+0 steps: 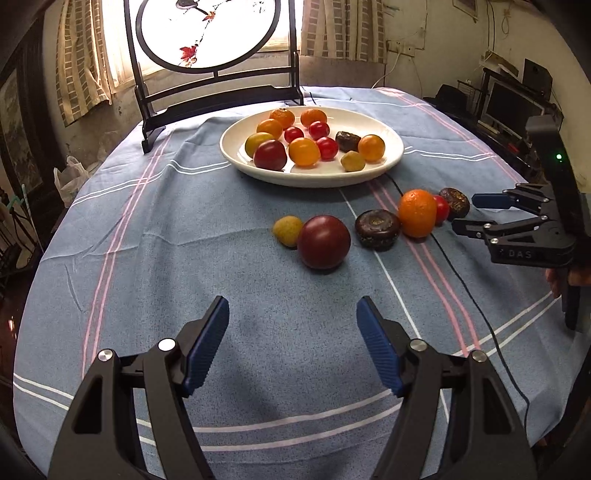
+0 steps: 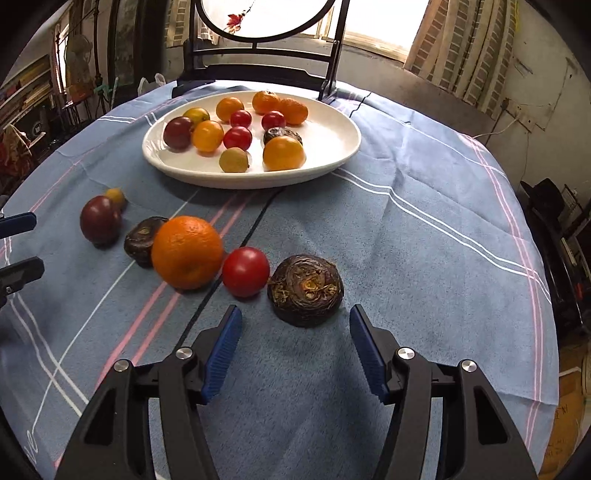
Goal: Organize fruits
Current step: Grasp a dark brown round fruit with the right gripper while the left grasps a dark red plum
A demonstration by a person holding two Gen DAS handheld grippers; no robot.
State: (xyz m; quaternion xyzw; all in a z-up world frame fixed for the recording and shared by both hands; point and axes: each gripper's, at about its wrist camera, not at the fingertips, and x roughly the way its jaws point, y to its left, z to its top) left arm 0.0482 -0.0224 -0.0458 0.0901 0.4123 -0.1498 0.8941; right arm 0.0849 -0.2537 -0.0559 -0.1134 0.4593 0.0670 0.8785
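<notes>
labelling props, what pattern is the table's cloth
Blue tablecloth with white and pink stripes; clearest in the right wrist view.

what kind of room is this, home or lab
Most likely a lived-in home room, not a lab: a cloth-covered table with a plate of fruit, checked curtains at a bright window, a decorative round screen, and a cluttered desk with a monitor.

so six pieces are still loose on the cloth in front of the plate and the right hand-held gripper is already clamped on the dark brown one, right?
Not clamped. The right wrist view shows the right hand-held gripper open, its blue pads clear of the dark brown piece, which sits on the cloth just ahead of them. The rest holds: six pieces lie loose in front of the plate.
</notes>
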